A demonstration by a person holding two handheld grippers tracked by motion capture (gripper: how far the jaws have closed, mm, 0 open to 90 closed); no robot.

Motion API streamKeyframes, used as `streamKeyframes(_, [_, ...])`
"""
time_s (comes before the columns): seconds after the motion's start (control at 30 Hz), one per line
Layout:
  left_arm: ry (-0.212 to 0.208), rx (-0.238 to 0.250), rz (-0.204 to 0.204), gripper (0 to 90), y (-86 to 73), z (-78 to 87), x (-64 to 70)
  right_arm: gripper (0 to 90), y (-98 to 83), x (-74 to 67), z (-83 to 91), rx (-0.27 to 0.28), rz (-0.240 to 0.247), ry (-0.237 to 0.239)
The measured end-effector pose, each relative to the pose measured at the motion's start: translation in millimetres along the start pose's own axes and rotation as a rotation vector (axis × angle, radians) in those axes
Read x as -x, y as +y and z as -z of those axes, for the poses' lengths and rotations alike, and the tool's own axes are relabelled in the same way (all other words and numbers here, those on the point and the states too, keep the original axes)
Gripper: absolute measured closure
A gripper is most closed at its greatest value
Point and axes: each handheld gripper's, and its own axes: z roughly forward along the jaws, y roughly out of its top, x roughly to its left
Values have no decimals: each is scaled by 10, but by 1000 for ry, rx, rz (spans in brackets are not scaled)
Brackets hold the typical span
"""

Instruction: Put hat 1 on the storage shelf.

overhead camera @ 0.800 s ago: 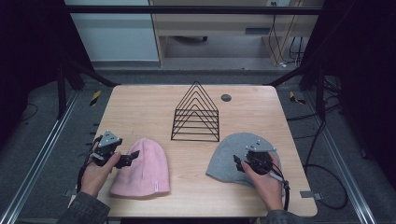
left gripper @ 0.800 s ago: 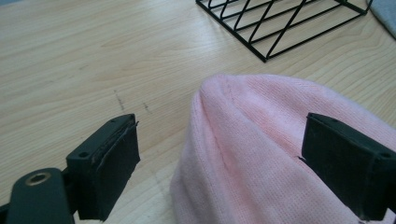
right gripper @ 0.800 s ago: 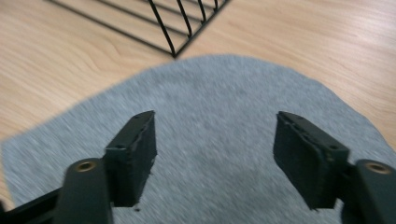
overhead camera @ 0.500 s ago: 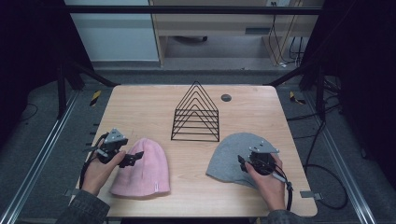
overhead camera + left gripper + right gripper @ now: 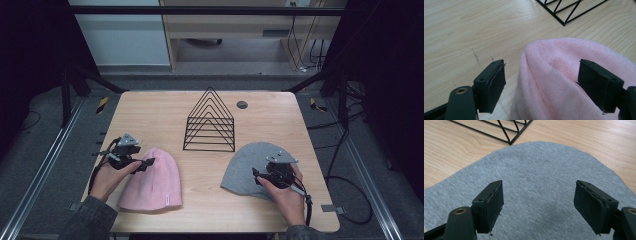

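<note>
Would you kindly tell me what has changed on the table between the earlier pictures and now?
The left gripper has slid a little lower over the pink beanie, and the right gripper lower over the grey beanie. Both stay open, gripping nothing. The beanies, wire rack and table are unchanged.

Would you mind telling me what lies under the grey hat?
The grey hat lies flat on the wooden table, whose bare top shows all round it. The cloth covers whatever may be beneath or inside it. The right hand-held gripper hangs open above it.
</note>
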Motion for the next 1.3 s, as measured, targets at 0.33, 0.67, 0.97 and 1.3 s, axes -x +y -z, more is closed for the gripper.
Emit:
streamKeyframes(0.33, [37, -57, 17, 351, -69, -118, -42, 243, 0, -14, -44, -25, 18, 4])
streamKeyframes(0.67, [9, -92, 2, 226, -71, -283, 62, 231, 1, -37, -39, -33, 25, 20])
streamKeyframes(0.97, [-19, -123, 17, 555, -65, -277, 67, 231, 9, -55, -54, -41, 35, 21])
streamKeyframes(1.3, [7, -77, 7, 749, -45, -84, 83, 238, 14, -49, -41, -30, 34, 10])
